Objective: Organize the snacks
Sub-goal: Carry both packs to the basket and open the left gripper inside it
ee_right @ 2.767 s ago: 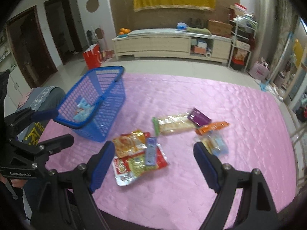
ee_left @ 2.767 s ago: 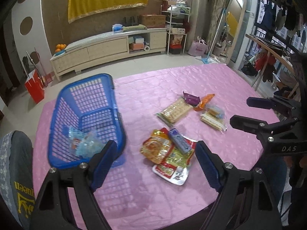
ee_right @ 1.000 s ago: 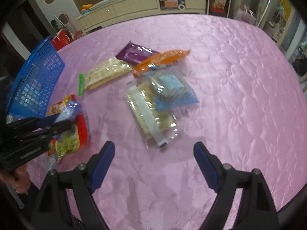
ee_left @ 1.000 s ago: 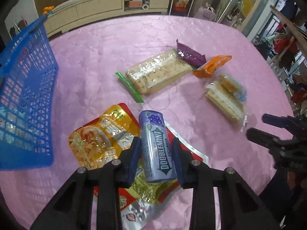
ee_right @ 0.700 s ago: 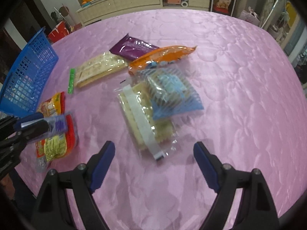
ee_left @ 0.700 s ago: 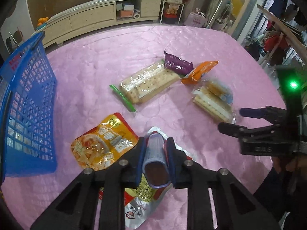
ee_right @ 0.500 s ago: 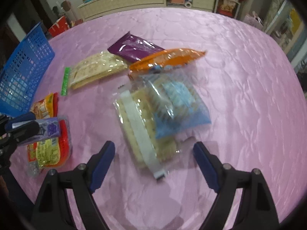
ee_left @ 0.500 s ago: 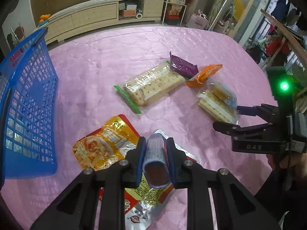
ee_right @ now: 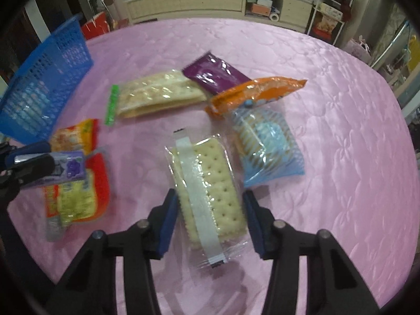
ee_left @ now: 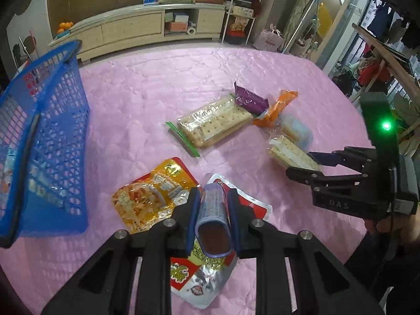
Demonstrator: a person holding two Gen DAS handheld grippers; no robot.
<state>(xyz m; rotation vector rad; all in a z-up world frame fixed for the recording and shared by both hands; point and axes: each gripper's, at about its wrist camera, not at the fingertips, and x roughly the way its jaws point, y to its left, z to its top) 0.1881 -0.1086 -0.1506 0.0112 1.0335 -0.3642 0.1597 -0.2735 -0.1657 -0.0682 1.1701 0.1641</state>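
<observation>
A table [ee_left: 162, 78] covered in a quilted pink satin cloth filled both views. Beyond the far edge of the table stood a long cream sideboard [ee_left: 136, 29] with oranges [ee_left: 64, 26] at one end, a wire shelf rack [ee_left: 239, 13] beside it, and a yellow cloth on the brown wall above.

The left claw [ee_left: 214, 218] was pinched tight on one blue gum pack [ee_left: 213, 225], which was raised off the table with its open brown end toward the camera. Directly beneath that claw lay one red-and-silver snack pouch [ee_left: 202, 275], and just left of the claw one yellow-orange snack pouch [ee_left: 147, 199] overlapped it. Further left stood one blue plastic basket [ee_left: 52, 141], with pale packets visible through its mesh.

Ahead of the left claw lay one long clear cracker pack [ee_left: 215, 123] with a green end strip. Touching its far right end was one purple wrapper [ee_left: 249, 99], and beside that one orange wrapper [ee_left: 278, 107].

The right claw [ee_right: 208, 220] pointed down at the table, its jaws closing on either side of one short clear cracker pack [ee_right: 210, 189] bearing a white strip. The pads stood just beside the pack's edges; whether they touched it could not be told. Just ahead and to the right of this claw lay one blue-striped clear bag [ee_right: 267, 144], its far end tucked under the orange wrapper.

That made nine snack items in all, counting none inside the basket: two cracker packs, two pouches, two wrappers, one bag, one gum pack.
</observation>
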